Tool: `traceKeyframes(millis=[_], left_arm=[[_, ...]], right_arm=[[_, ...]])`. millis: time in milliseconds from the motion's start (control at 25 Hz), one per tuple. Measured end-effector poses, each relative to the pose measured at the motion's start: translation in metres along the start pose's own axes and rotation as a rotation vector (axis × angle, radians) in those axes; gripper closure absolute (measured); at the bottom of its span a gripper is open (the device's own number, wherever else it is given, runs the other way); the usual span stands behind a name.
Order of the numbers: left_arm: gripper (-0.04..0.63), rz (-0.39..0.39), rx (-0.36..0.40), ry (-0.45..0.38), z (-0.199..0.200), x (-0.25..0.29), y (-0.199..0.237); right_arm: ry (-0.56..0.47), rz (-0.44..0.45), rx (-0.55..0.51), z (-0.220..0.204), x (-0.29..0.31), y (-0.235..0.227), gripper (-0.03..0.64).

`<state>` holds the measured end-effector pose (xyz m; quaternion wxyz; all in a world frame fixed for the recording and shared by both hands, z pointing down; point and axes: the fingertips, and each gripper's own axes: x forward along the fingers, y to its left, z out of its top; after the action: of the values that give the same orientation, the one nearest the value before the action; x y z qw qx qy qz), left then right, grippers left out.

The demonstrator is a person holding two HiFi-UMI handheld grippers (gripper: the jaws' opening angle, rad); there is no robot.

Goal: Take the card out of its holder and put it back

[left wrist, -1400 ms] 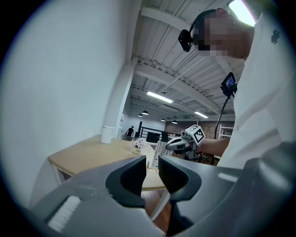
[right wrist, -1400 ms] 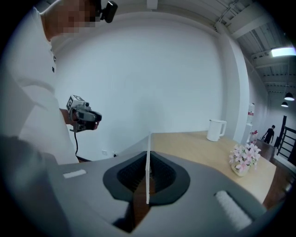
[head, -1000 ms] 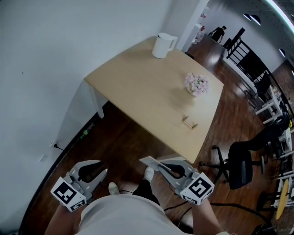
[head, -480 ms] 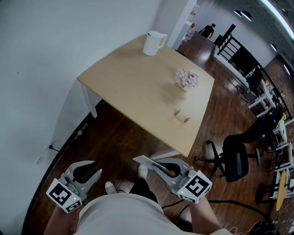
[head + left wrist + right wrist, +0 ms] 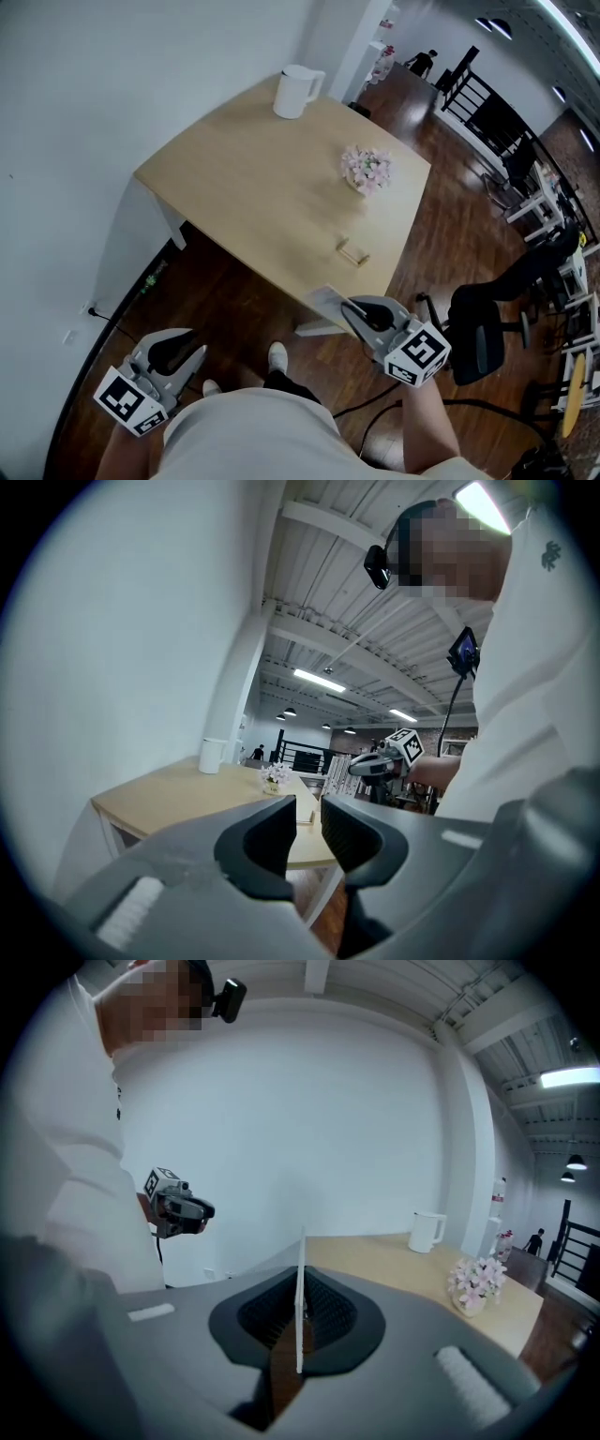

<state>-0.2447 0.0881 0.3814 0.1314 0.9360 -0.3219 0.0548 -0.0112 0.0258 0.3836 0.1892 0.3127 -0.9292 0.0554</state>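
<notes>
A small wooden card holder (image 5: 353,252) lies on the light wooden table (image 5: 244,197), near its front right edge, with no card in it. My right gripper (image 5: 349,310) hovers just off that table edge, below the holder, shut on a thin white card (image 5: 323,301). In the right gripper view the card (image 5: 300,1279) stands edge-on between the jaws (image 5: 300,1314). My left gripper (image 5: 197,354) hangs low at the left over the floor, away from the table. Its jaws (image 5: 308,819) stand a narrow gap apart with nothing between them.
A white jug (image 5: 296,92) stands at the table's far corner and a small pot of pink flowers (image 5: 366,169) sits past the holder. A white wall runs along the left. A black office chair (image 5: 480,330) stands on the dark wood floor to the right.
My right gripper has carried the card up and to the right, closer to the table's front edge. The left gripper has hardly moved.
</notes>
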Motion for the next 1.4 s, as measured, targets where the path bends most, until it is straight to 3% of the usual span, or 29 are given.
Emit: traceKeyframes(millis=[280, 640, 920, 1400], left_arm=[[0.505, 0.013, 0.008, 0.003, 0.02, 0.071, -0.003], [0.505, 0.09, -0.002, 0.037, 0.03, 0.135, -0.002], [0.505, 0.131, -0.009, 0.068, 0.03, 0.165, 0.0], [0.505, 0.152, -0.017, 0.1, 0.03, 0.192, 0.01]], right_arm=[[0.008, -0.091, 0.0, -0.031, -0.011, -0.129, 0.595], [0.049, -0.076, 0.028, -0.088, 0.007, -0.233, 0.595], [0.084, -0.043, 0.057, -0.126, 0.03, -0.275, 0.595], [0.1, 0.01, 0.092, -0.156, 0.045, -0.29, 0.595]])
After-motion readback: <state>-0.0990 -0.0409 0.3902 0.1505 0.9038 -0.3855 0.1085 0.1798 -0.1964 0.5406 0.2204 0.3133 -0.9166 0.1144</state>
